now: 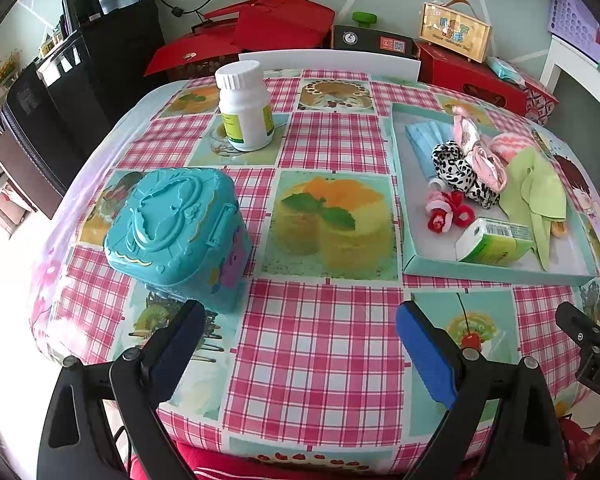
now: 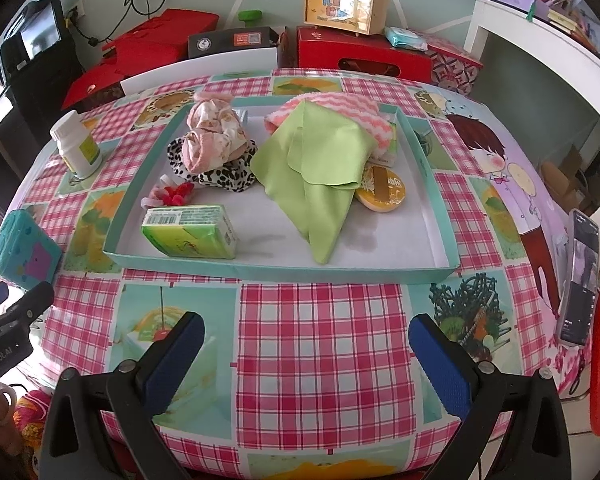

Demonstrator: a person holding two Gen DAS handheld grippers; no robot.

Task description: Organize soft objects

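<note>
A shallow teal tray holds the soft things: a green cloth, a pink-and-white fuzzy sock under it, a pink patterned scrunchie on a leopard-print one, small red-and-pink hair ties, a green tissue pack, blue face masks and a round yellow tin. My left gripper is open above the tablecloth, just right of a teal toy case. My right gripper is open in front of the tray, nothing between its fingers.
A white pill bottle stands on the checked tablecloth left of the tray. A phone leans at the table's right edge. Red boxes, a black box and a wooden case line the wall behind.
</note>
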